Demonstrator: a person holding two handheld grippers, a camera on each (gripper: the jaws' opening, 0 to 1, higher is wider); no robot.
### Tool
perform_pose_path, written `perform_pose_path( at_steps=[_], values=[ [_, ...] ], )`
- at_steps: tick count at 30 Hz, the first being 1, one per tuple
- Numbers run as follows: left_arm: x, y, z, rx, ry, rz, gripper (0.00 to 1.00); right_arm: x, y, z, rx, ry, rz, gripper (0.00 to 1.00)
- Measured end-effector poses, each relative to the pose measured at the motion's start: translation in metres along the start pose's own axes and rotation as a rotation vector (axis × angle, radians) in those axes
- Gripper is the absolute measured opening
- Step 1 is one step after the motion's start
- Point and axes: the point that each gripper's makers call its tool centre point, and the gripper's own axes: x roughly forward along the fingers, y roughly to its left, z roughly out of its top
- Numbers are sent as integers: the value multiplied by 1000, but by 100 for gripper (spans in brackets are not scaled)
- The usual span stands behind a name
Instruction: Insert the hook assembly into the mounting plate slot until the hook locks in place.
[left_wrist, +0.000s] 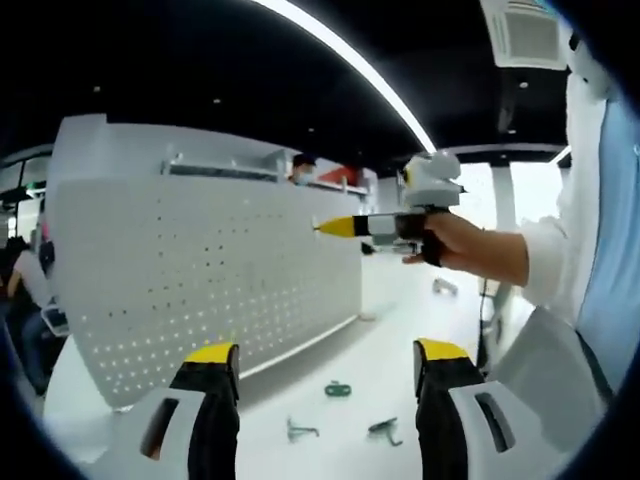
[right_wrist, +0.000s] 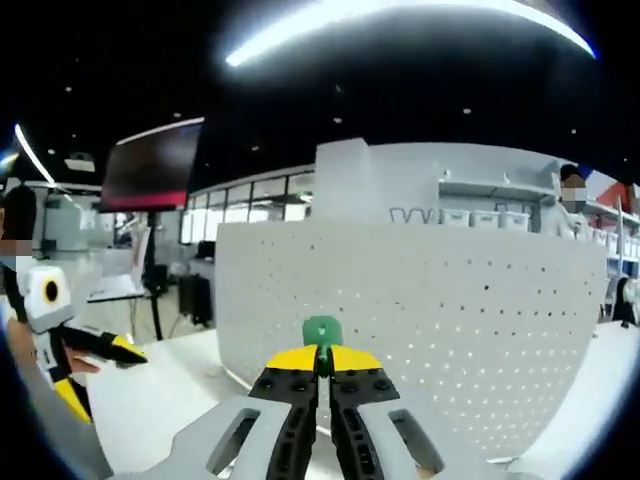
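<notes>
The white pegboard mounting plate (left_wrist: 200, 280) stands upright on the table, and it faces me in the right gripper view (right_wrist: 450, 320). My right gripper (right_wrist: 322, 358) is shut on a small green hook (right_wrist: 322, 330) that sticks up past its yellow tips and points at the plate. In the left gripper view a hand (left_wrist: 455, 245) holds the right gripper (left_wrist: 335, 227) level near the plate's right part. My left gripper (left_wrist: 326, 352) stands open over the table with nothing between its jaws. It also shows at the left of the right gripper view (right_wrist: 100, 370).
Loose hooks lie on the white table in front of the plate: a green one (left_wrist: 338, 389) and two grey ones (left_wrist: 300, 431) (left_wrist: 385, 430). A person's white sleeve (left_wrist: 560, 260) is on the right. People, shelves (right_wrist: 480, 215) and a dark screen (right_wrist: 150, 165) are behind.
</notes>
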Motion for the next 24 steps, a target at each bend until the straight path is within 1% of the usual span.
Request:
perform_pose_path(
  at_steps=[5, 11, 13, 15, 24],
  values=[
    [0, 1, -4, -12, 4, -1, 72, 12, -12, 9, -15, -24, -42, 0],
    [2, -2, -6, -15, 10, -14, 71, 25, -33, 27, -3, -71, -103, 0],
    [3, -3, -6, -14, 12, -19, 71, 31, -38, 33, -17, -81, -118, 0],
    [3, -4, -6, -16, 10, -21, 71, 36, -40, 37, -29, -90, -128, 0],
    [0, -1, -6, -25, 4, -16, 71, 60, -48, 48, -30, -122, -156, 0]
  ],
)
